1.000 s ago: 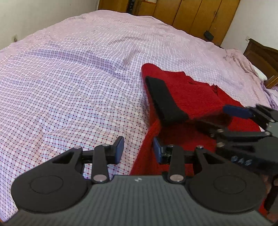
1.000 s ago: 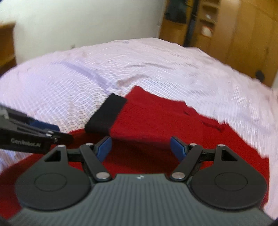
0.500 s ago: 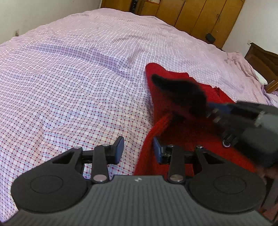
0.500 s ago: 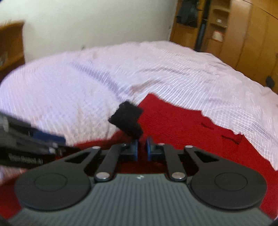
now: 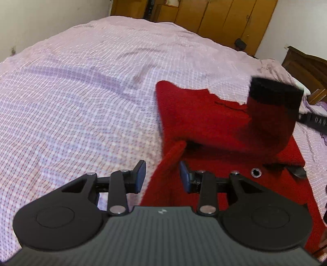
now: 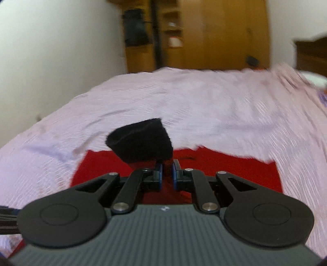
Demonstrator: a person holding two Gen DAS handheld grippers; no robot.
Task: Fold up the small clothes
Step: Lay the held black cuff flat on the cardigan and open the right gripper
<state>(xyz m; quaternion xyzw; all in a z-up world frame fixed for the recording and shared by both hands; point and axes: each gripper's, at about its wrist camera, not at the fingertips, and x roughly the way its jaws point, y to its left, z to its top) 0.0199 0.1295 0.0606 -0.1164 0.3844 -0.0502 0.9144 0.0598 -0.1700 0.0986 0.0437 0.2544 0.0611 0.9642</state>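
Observation:
A red knit sweater (image 5: 204, 116) lies on the checked bedsheet (image 5: 81, 92), right of centre in the left wrist view. Its sleeve ends in a black cuff (image 5: 273, 92), lifted in the air at the right. My right gripper (image 6: 166, 176) is shut on the red sleeve just below the black cuff (image 6: 141, 141) and holds it raised above the sweater body (image 6: 224, 171). My left gripper (image 5: 162, 178) is open, its jaws either side of the sweater's near left edge, holding nothing.
The pink checked sheet (image 6: 204, 106) covers the whole bed. Wooden wardrobes (image 5: 214, 18) stand at the far end, a dark headboard (image 5: 306, 69) at the right. A black button (image 5: 255, 171) shows on the sweater.
My right gripper shut on the sleeve by the black cuff and lifted it up and to the right across the sweater. My left gripper stayed open at the near edge.

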